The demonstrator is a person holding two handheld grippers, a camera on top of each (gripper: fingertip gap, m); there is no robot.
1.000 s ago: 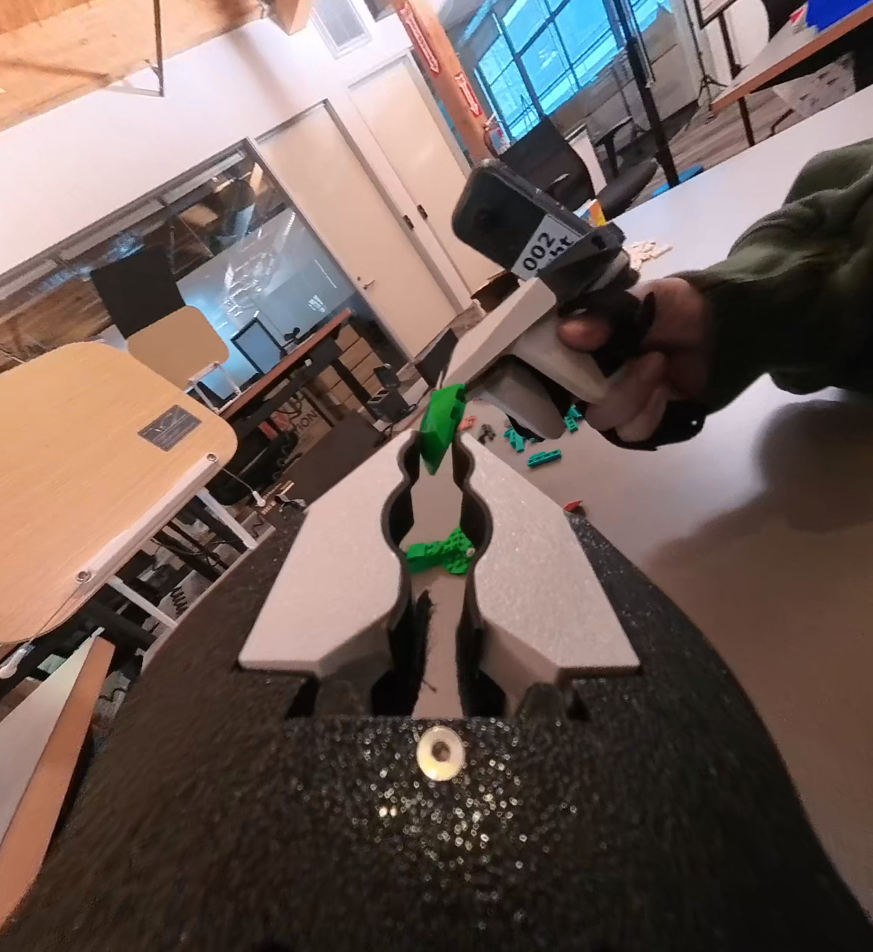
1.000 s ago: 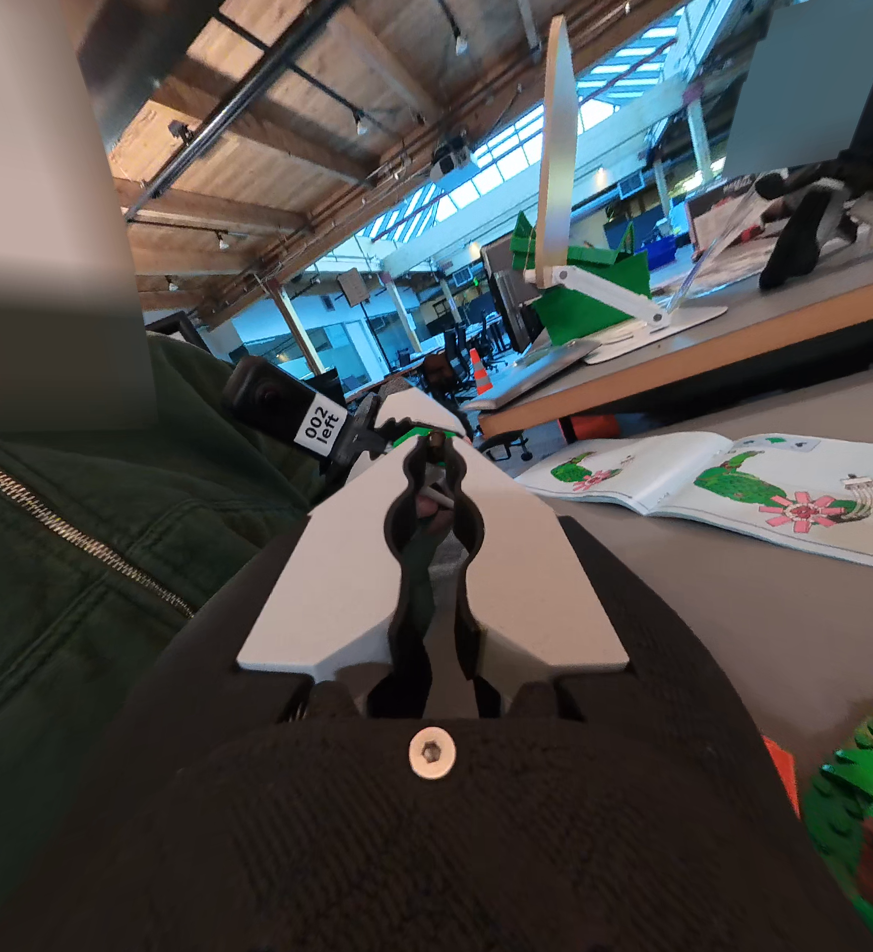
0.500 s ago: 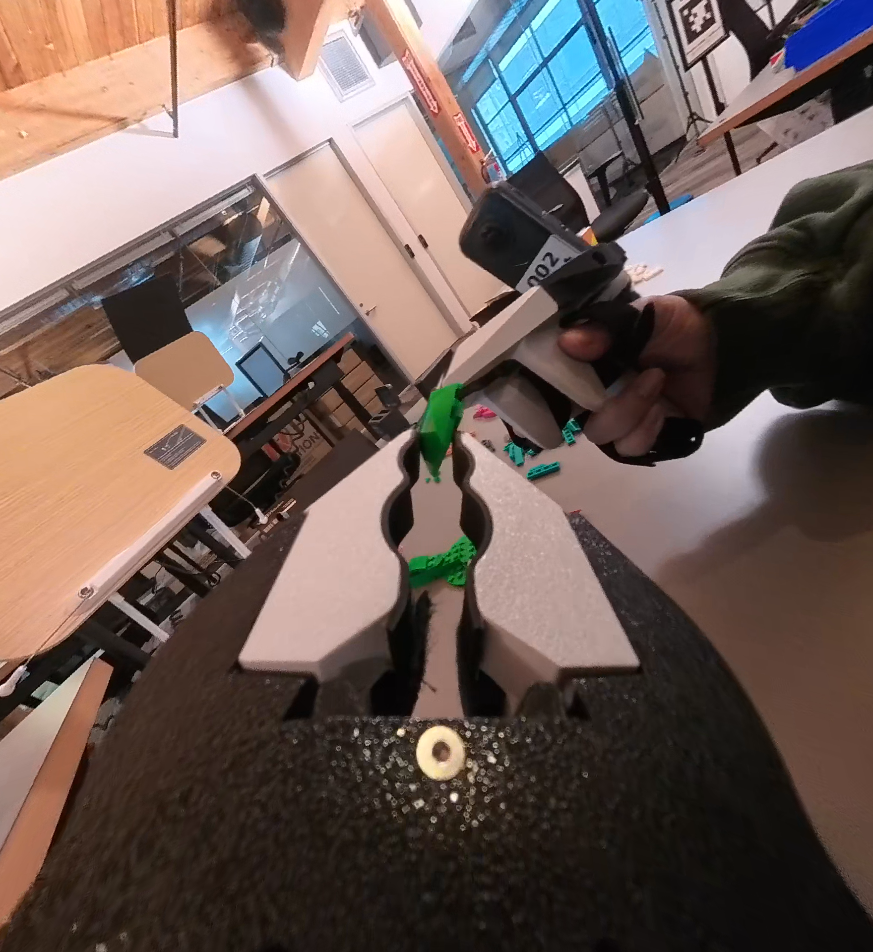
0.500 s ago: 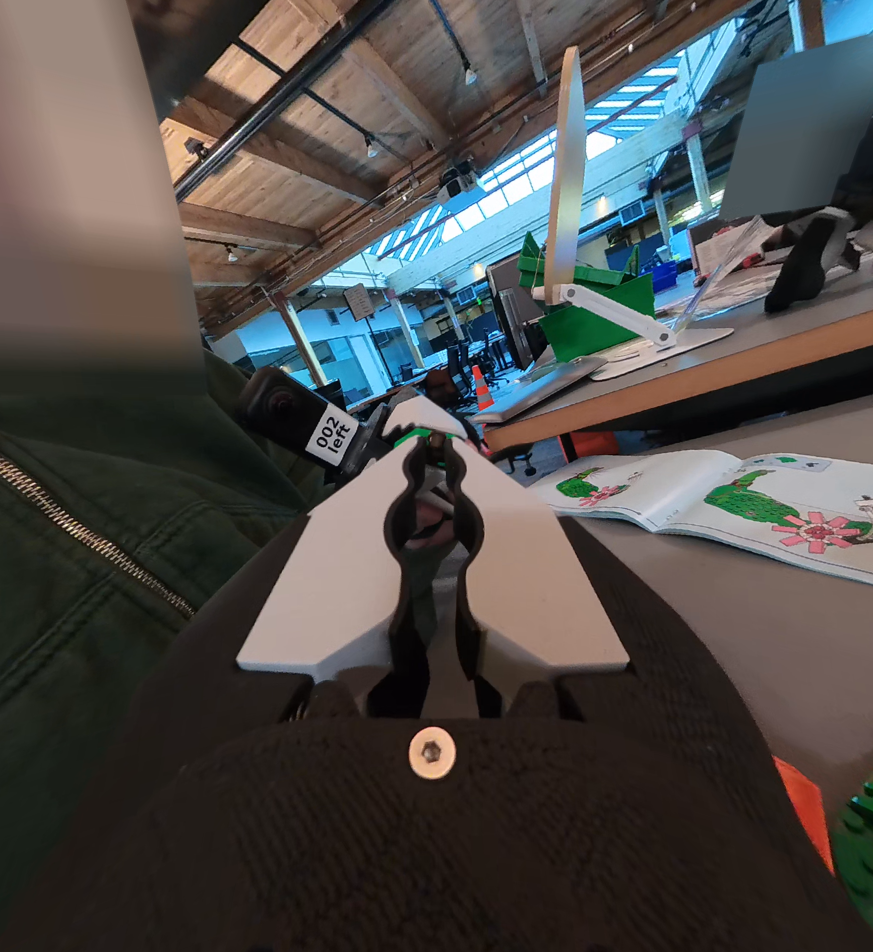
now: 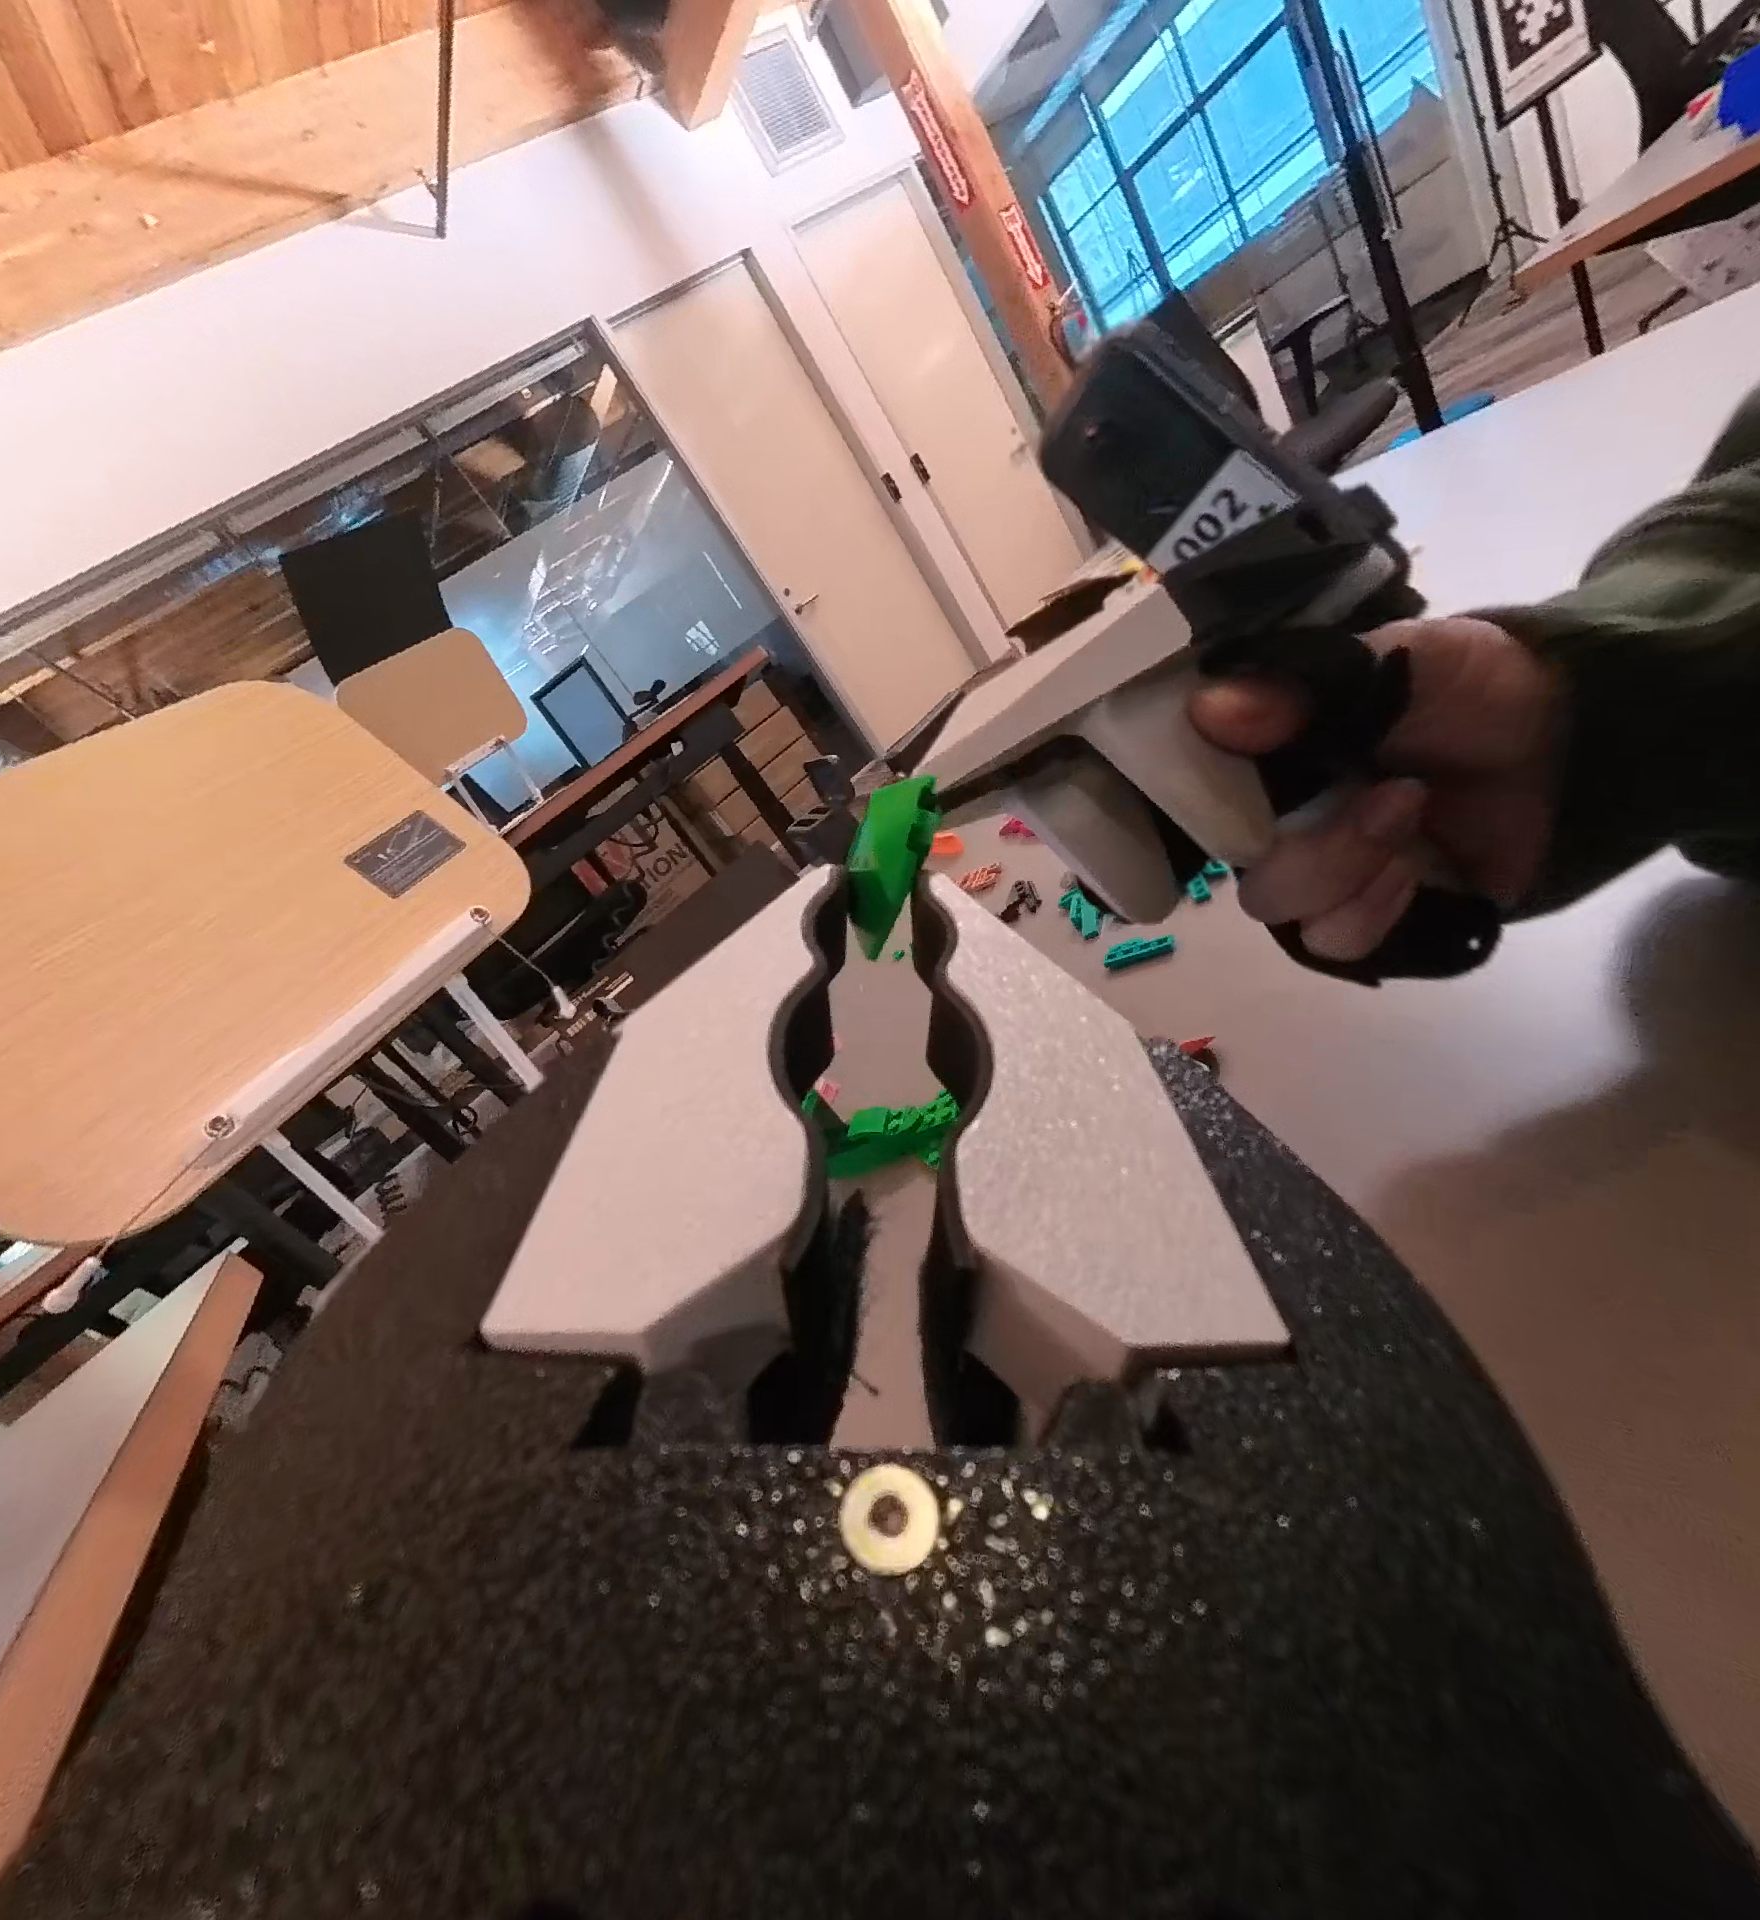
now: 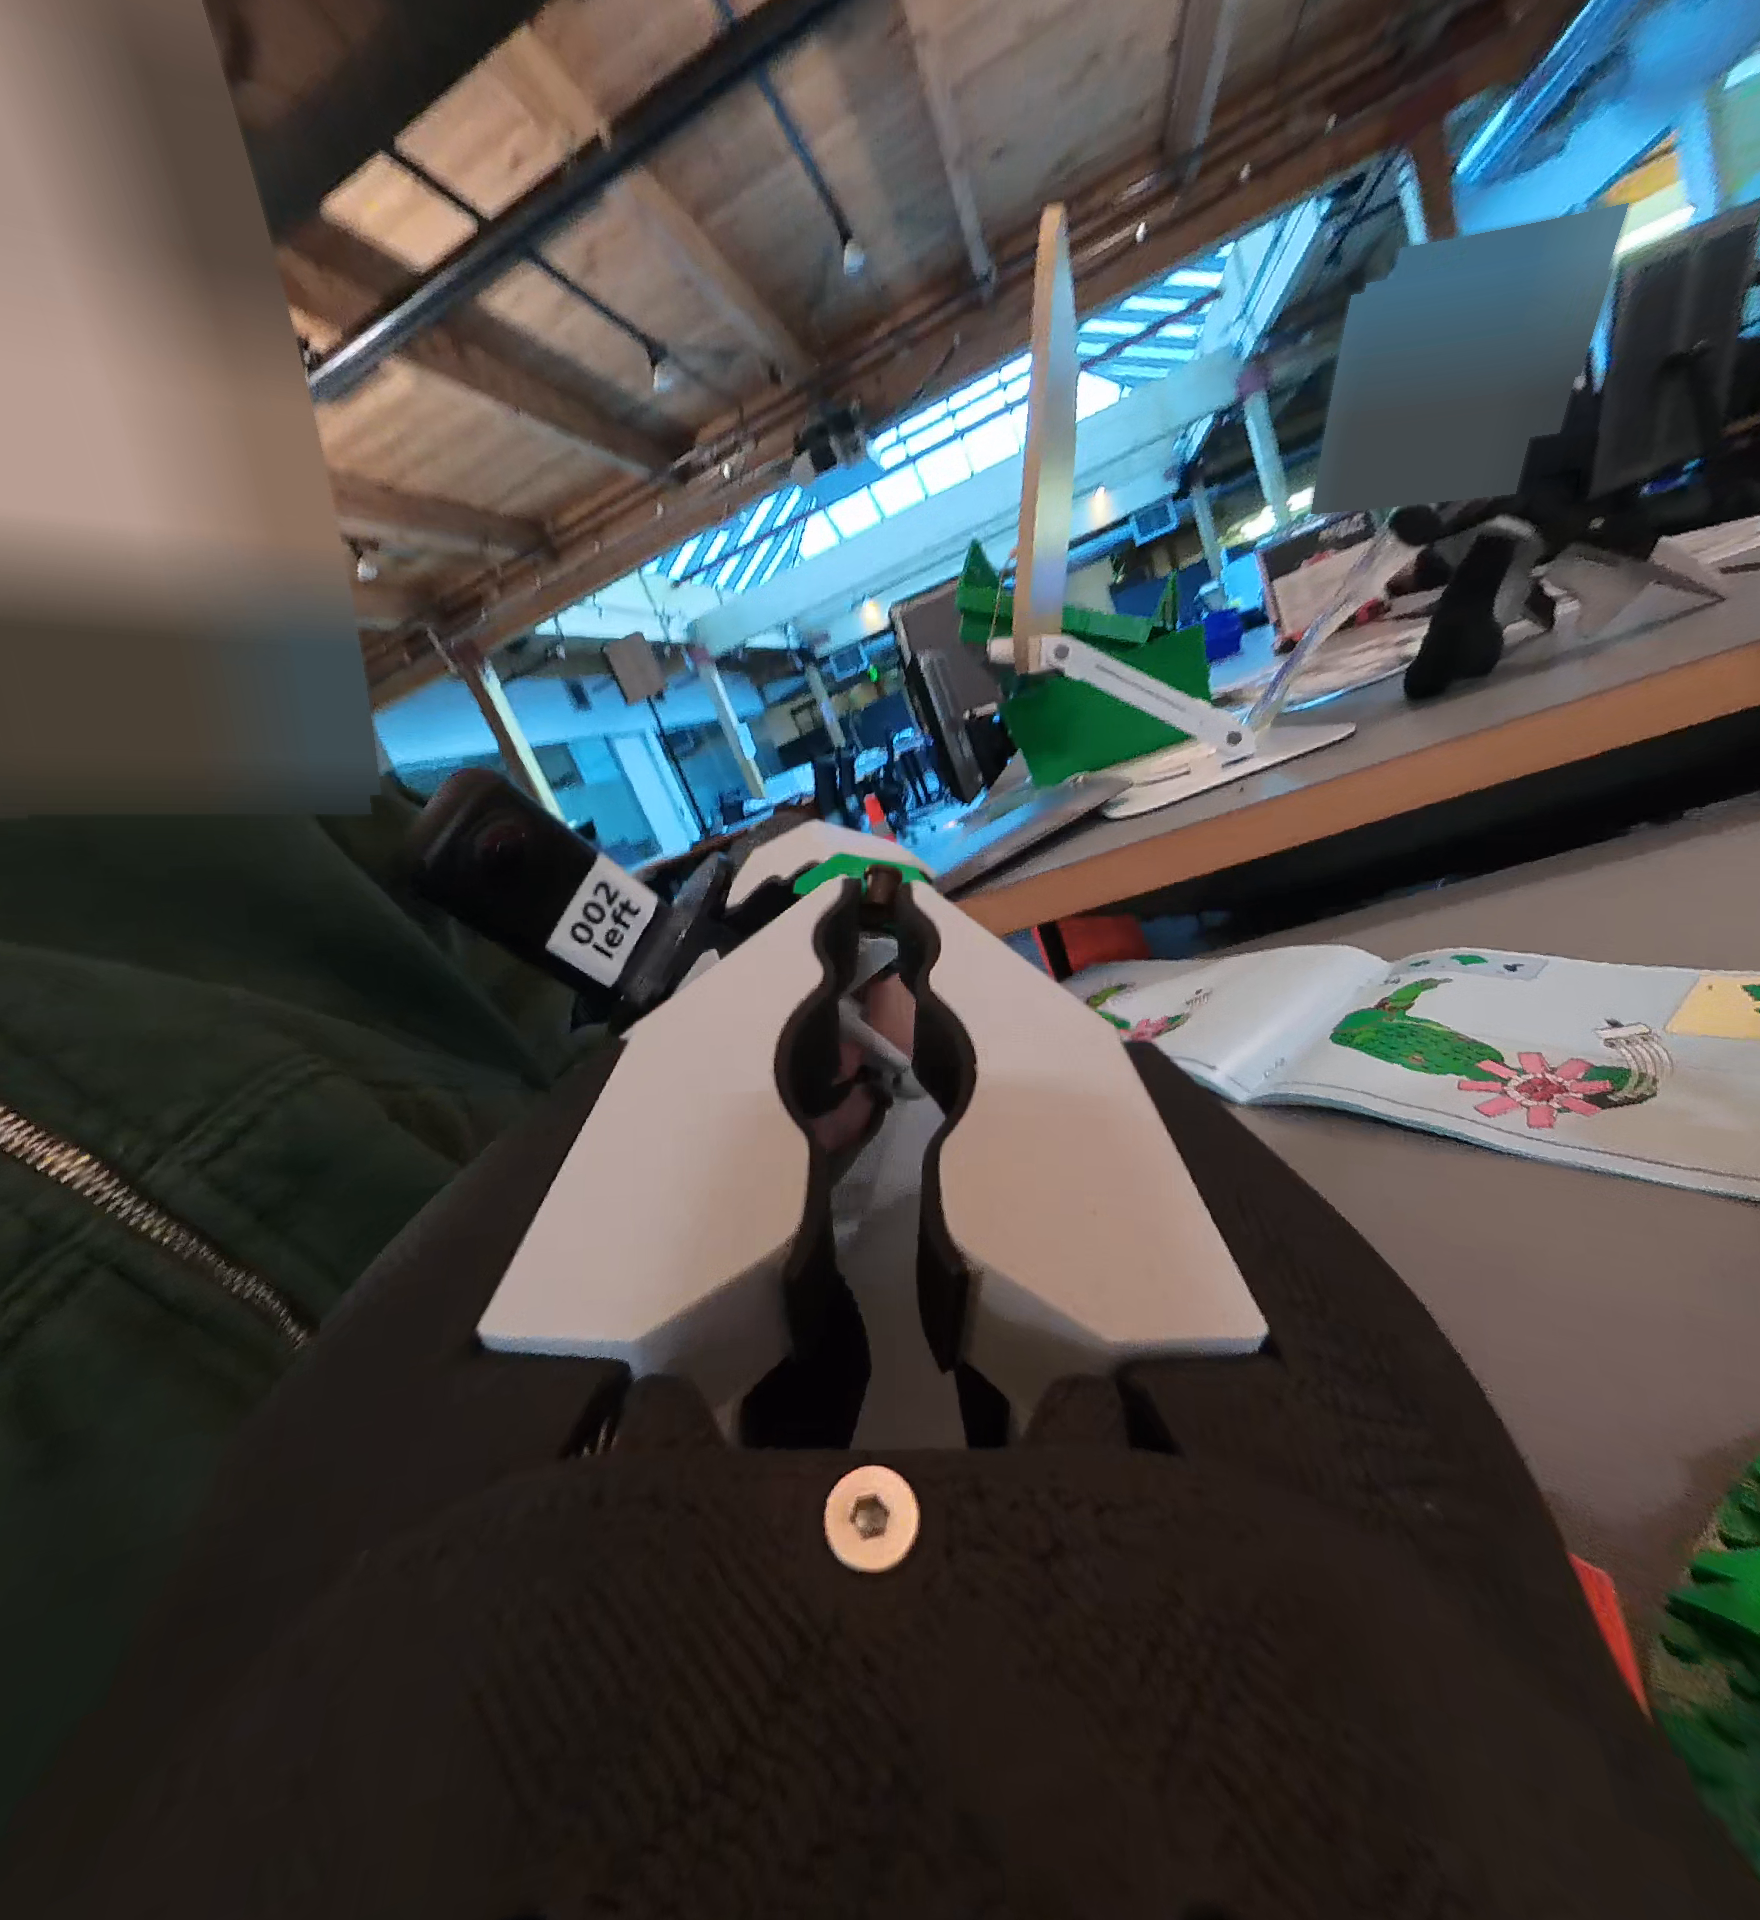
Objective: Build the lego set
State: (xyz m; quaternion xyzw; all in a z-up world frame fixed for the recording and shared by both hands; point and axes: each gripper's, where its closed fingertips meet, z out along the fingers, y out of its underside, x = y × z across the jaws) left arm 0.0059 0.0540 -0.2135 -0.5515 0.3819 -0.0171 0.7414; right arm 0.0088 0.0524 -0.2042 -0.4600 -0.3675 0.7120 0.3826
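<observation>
Green lego piece [image 5: 888, 858] sits clamped at the left gripper [image 5: 881, 894] tips — right gripper [image 5: 943, 795] jaws clenched on its top corner.

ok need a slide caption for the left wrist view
Left gripper pinching a green lego piece in mid-air while the right gripper meets it from the opposite side, above a grey table.

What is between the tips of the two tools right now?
A green lego piece spans them: left tool clamps its lower end, right tool meets its top, in the left wrist view.

Bright daylight from windows [image 5: 1198, 177], soft shadows on the table [image 5: 1478, 1143], fisheye-warped, blurred edges.
</observation>
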